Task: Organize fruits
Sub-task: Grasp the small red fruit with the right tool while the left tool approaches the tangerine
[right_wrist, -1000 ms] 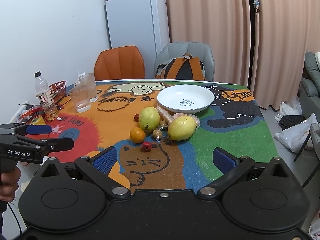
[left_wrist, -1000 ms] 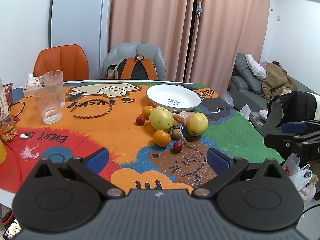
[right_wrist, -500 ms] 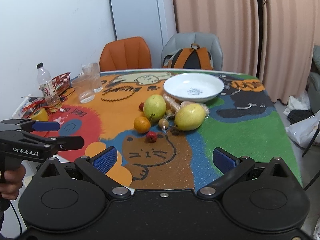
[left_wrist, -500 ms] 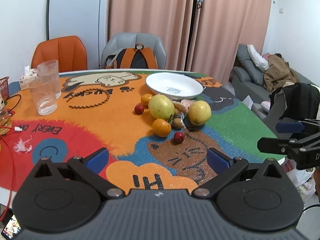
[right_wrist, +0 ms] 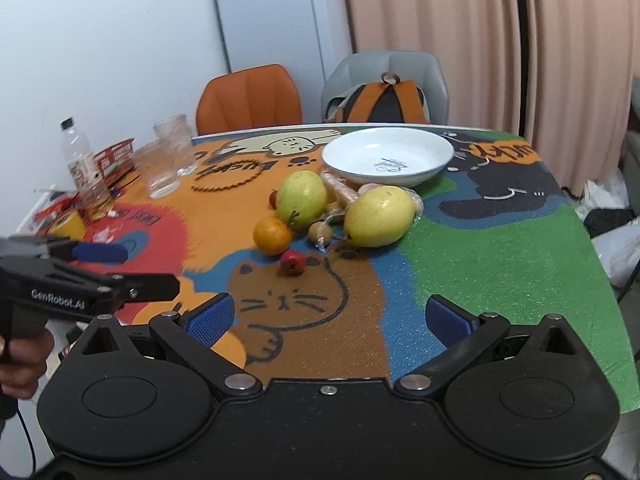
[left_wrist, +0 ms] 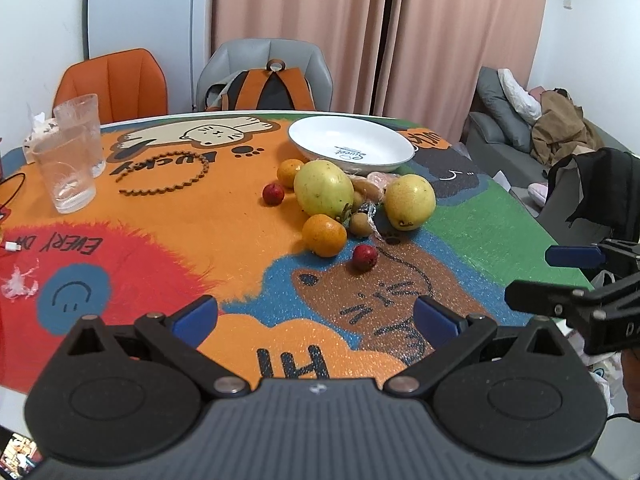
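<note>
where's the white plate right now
The white plate sits empty at the far side of the table in both wrist views, just behind the pile of fruit, in front of the grey chair.

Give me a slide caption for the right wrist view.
Open right claw faces loose fruit beside an empty white plate on a cartoon-cat tablecloth, left claw alongside.

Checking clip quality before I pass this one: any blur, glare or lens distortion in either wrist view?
Left wrist view: sharp throughout, the fruit pile and white plate crisp; fisheye bends the curtains, dark corners. Right wrist view: motion blur smears the bottle and glasses at left, the left tool looks soft, centre fruit stays readable. No harsh glare in either; lighting is flat.
</note>
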The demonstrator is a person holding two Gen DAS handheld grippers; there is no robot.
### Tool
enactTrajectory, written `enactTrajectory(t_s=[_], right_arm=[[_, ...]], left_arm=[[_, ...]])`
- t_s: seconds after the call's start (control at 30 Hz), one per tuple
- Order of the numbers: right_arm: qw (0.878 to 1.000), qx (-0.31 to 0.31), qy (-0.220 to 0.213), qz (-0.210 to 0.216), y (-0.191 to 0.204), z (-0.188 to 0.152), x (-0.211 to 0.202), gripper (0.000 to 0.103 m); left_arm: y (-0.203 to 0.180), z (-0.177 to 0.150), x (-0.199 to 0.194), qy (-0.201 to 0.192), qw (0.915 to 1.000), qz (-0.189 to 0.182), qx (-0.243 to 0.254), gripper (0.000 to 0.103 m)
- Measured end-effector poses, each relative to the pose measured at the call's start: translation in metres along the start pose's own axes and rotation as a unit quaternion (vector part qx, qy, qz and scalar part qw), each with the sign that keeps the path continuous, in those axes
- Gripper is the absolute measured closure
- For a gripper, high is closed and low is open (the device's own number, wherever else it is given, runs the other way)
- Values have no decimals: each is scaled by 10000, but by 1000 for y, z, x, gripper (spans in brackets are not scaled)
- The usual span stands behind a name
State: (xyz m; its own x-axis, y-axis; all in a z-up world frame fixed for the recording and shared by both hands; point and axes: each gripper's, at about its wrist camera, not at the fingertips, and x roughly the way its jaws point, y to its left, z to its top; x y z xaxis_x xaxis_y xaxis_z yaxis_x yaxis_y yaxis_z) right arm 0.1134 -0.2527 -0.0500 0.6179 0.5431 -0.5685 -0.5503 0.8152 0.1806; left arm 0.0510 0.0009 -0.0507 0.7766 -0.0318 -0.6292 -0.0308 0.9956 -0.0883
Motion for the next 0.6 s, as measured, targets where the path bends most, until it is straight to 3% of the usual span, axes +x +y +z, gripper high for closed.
enactTrajectory(t_s=[0.17,0.4,0.6], right_arm=[[9999,84,-12,112,-8,4,13,4],[9992,253,130,298,-13,6,34,24],[9982,329,277,429,-14,8,52,32]], left_arm=[[5,-1,11,-8,9999,-55,-102,0],[14,3,28,-46,9997,-136,-220,1],[18,6,40,-63,9994,-216,-263,6]])
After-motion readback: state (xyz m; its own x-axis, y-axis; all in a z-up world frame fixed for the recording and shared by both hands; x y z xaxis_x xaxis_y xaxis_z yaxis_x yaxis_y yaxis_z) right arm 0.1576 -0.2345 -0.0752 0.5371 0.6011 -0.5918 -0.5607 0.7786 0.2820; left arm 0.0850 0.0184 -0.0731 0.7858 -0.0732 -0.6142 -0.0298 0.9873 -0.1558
